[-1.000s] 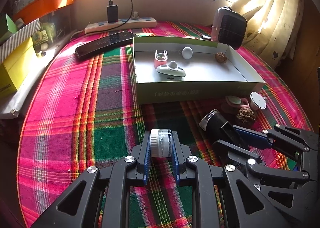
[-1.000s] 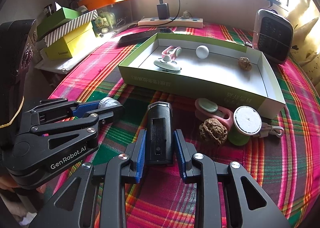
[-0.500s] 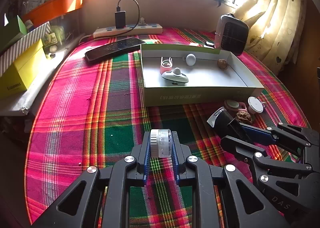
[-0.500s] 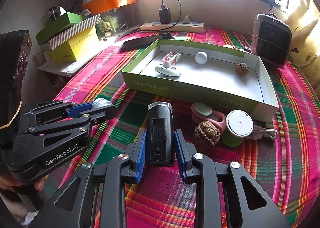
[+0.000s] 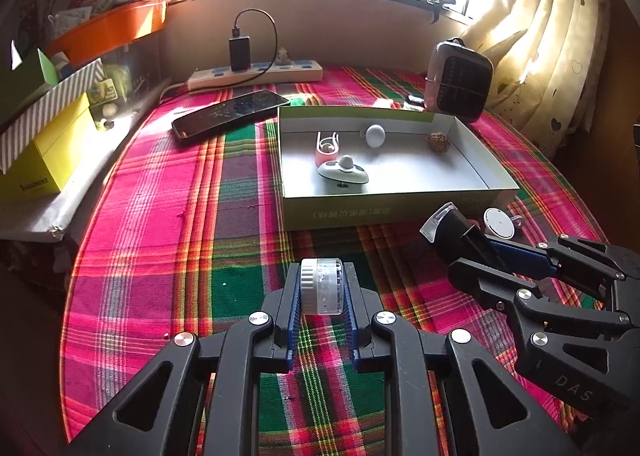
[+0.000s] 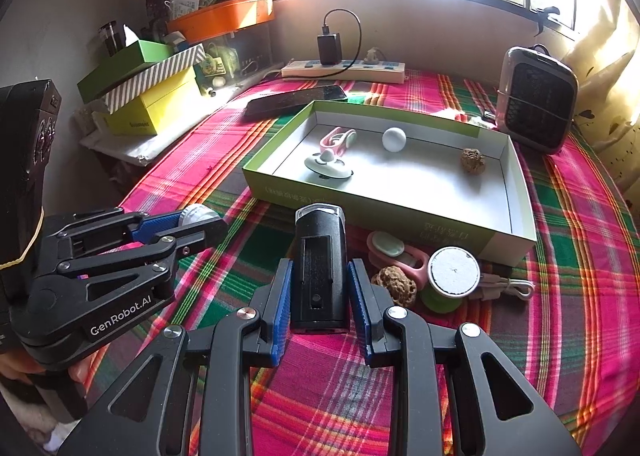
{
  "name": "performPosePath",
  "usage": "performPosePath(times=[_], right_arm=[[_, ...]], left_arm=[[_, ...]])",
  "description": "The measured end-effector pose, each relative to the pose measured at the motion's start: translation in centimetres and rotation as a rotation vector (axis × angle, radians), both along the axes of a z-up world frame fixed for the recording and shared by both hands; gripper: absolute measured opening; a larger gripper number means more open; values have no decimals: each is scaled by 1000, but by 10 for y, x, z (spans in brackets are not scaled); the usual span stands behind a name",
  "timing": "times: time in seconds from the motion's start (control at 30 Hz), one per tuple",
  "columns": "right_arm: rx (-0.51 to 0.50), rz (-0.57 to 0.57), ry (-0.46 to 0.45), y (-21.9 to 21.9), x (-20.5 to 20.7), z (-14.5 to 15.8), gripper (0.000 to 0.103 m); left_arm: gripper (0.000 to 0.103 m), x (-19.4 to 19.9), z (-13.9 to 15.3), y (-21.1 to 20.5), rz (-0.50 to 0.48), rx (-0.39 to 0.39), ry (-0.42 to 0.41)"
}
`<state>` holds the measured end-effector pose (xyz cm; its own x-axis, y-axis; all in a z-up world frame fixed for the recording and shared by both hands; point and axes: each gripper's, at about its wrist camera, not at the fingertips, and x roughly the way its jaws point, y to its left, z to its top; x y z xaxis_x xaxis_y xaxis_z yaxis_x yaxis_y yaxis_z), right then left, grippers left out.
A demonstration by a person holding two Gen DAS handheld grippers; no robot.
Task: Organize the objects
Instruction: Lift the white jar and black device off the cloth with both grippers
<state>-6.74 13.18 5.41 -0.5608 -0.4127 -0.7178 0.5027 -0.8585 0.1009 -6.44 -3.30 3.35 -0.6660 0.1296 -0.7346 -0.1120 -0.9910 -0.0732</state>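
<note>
My left gripper (image 5: 322,290) is shut on a small clear round case with a white ribbed rim (image 5: 322,287), held above the plaid cloth; it shows at the left of the right wrist view as well (image 6: 196,217). My right gripper (image 6: 319,288) is shut on a black block-shaped device with a clear end (image 6: 319,256), also seen at the right of the left wrist view (image 5: 456,232). Ahead lies an open green-sided box (image 6: 516,191) holding a pink clip (image 6: 338,139), a pale spinning top (image 6: 328,167), a white ball (image 6: 394,139) and a walnut (image 6: 473,160).
In front of the box lie a pink clip with a pale pad (image 6: 394,252), a walnut (image 6: 394,286), a white-topped green spool (image 6: 454,272) and a cable end. A phone (image 5: 230,113), power strip (image 5: 256,75), small heater (image 6: 536,99) and stacked boxes (image 6: 152,95) ring the round table.
Both grippers have risen and drawn back from the box, each still holding its object; the table and box look smaller and farther away.
</note>
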Motion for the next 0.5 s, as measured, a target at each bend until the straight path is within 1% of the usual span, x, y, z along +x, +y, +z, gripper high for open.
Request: performPosePath(times=[0.5], right_arm=[[2,-20,19,11,-6,10,29]], left_arm=[[17,-7,14,16,-27,1,17]])
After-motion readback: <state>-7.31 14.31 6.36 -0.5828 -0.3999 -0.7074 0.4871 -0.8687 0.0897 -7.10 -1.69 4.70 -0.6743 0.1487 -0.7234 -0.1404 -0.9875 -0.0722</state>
